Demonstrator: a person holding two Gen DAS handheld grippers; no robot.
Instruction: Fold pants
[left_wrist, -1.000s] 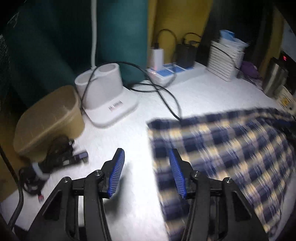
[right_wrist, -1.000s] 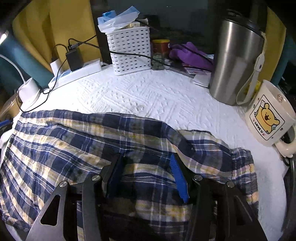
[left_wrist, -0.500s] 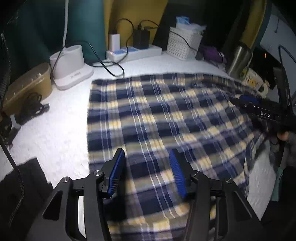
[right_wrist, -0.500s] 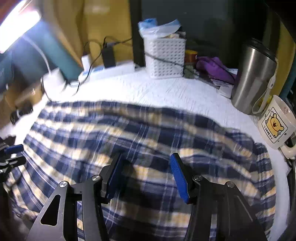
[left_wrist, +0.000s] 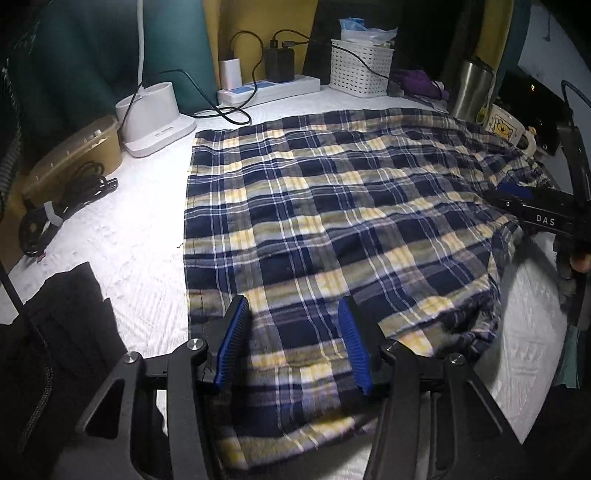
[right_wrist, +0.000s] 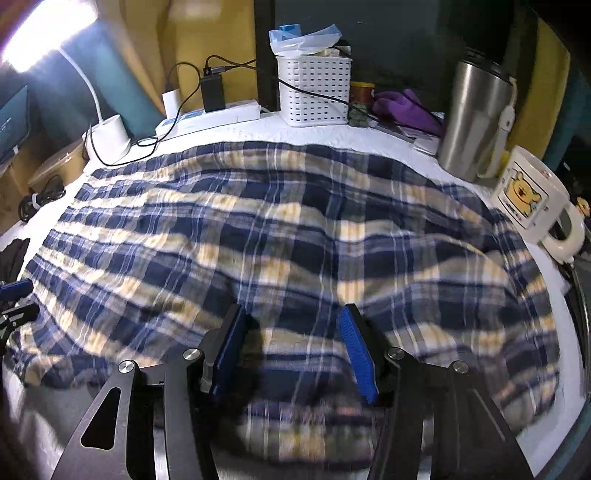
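The plaid pants (left_wrist: 332, 206) are spread flat across the white surface (left_wrist: 140, 258). Both the left tool (left_wrist: 293, 332) and right tool (right_wrist: 290, 339) are held released, jaws parted above the cloth.

My left wrist camera, near edge of the table (left_wrist: 140, 236), angled down toward the far edge, my right wrist camera likewise, close over the plaid pants (right_wrist: 295, 229), both sharing pants, white basket (left_wrist: 360, 68).

The left claw (left_wrist: 293, 345) has swung from bare desk (left_wrist: 122, 236) onto the pants (left_wrist: 332, 206); the pants now lie spread wider, toward 9 o'clock.
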